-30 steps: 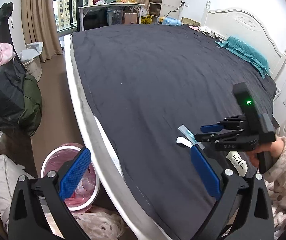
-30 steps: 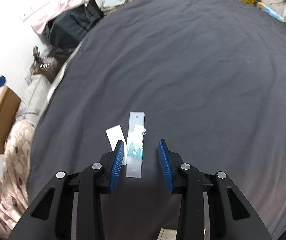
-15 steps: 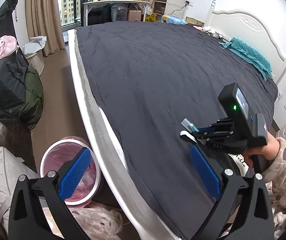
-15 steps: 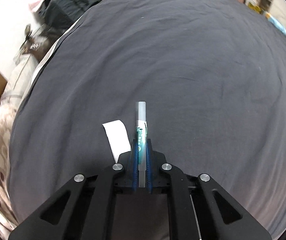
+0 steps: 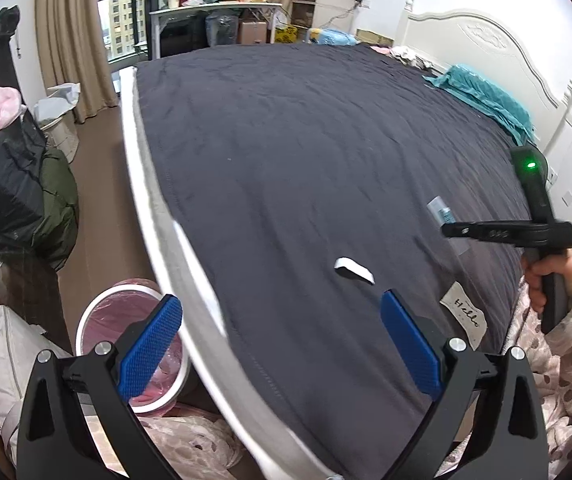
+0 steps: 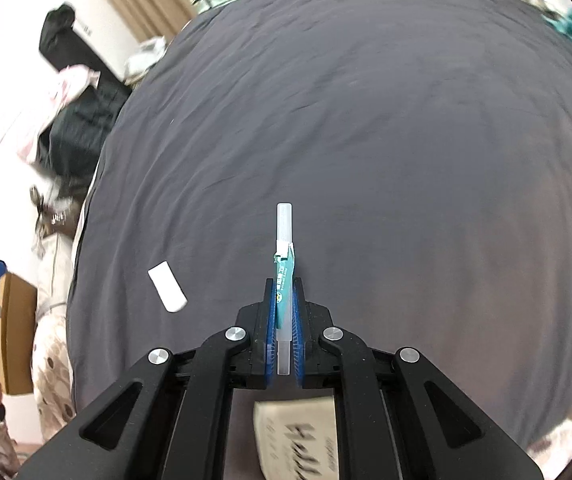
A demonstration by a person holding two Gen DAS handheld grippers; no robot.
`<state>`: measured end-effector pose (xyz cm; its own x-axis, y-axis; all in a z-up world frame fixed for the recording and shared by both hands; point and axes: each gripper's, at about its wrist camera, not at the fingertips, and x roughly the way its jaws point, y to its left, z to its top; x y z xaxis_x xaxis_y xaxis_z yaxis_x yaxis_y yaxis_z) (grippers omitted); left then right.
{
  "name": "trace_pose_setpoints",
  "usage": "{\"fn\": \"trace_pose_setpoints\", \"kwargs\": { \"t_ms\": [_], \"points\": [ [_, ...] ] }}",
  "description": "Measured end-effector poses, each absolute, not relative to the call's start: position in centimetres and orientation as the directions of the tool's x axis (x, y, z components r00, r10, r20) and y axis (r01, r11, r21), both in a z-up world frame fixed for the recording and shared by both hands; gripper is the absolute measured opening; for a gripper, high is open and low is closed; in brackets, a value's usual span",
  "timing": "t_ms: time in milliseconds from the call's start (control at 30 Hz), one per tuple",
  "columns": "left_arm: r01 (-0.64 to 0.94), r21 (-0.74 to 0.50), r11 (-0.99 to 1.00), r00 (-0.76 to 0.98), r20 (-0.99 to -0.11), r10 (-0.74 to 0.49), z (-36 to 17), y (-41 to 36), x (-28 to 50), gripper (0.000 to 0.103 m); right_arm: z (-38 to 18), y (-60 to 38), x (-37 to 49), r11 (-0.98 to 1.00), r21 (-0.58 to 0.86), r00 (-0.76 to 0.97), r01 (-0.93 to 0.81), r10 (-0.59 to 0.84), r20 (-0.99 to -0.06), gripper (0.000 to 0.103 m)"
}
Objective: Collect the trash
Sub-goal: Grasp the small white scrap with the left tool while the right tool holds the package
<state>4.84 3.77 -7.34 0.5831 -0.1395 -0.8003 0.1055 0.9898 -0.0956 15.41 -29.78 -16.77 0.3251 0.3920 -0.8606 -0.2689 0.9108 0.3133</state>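
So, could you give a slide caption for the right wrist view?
Right gripper shut on a wrapper above the bed; paper scrap left lying.

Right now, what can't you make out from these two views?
- Bin contents, left wrist view: left claw pad covers them.
- Wrapper print, right wrist view: too small, right claw clamps it.
- "Hello" label, right wrist view: cut off, blurred.
- White scrap: material unclear.

A teal pillow (image 5: 490, 96) is laid on the dark bedspread (image 5: 306, 152) beside the headboard (image 5: 486, 40). A cluttered desk (image 5: 214, 8) is seen beyond the bedspread's far edge.
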Motion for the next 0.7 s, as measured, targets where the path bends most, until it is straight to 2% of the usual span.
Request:
{"fn": "trace_pose_setpoints", "kwargs": {
  "t_ms": [167, 333, 400, 433, 467, 533, 600, 633, 700],
  "points": [
    [0.133, -0.171, 0.976, 0.527, -0.822, -0.216, -8.6, 1.2, 6.5, 0.098, -15.1, -32.1, 14.0, 0.909, 0.332, 0.365, -0.253, 0.407, -0.838, 0.006],
    [0.055, -0.399, 0.915, 0.465, -0.801, -0.377, -11.8, 0.3, 9.2, 0.098, -14.1, -33.6, 14.4, 0.896, 0.37, 0.387, -0.246, 0.441, -0.81, 0.006],
    [0.004, -0.443, 0.897, 0.459, -0.796, -0.395, -13.1, 0.2, 10.0, 0.096, -13.8, -34.5, 14.4, 0.888, 0.391, 0.392, -0.241, 0.458, -0.798, 0.006],
    [-0.022, -0.446, 0.895, 0.452, -0.803, -0.389, -13.9, 0.1, 10.5, 0.093, -13.8, -34.8, 14.4, 0.884, 0.403, 0.395, -0.237, 0.466, -0.791, 0.006],
    [-0.033, -0.442, 0.896, 0.45, -0.807, -0.382, -14.3, 0.1, 10.7, 0.086, -13.8, -35.1, 14.5, 0.88, 0.414, 0.399, -0.234, 0.475, -0.784, 0.006],
    [-0.048, -0.424, 0.905, 0.451, -0.817, -0.359, -15.1, -0.1, 11.1, 0.082, -13.7, -35.7, 14.5, 0.874, 0.427, 0.402, -0.234, 0.486, -0.776, 0.007],
    [-0.036, -0.408, 0.912, 0.441, -0.826, -0.352, -15.8, -0.6, 11.7, 0.072, -13.7, -35.6, 14.4, 0.872, 0.43, 0.405, -0.232, 0.489, -0.773, 0.006],
    [-0.03, -0.407, 0.913, 0.433, -0.828, -0.355, -16.0, -0.9, 12.0, 0.07, -13.8, -36.0, 14.4, 0.871, 0.437, 0.406, -0.225, 0.491, -0.77, 0.006],
    [-0.021, -0.43, 0.902, 0.413, -0.826, -0.384, -16.9, -1.5, 12.4, 0.059, -14.1, -36.7, 14.2, 0.87, 0.445, 0.408, -0.211, 0.492, -0.769, 0.007]
  ]
}}
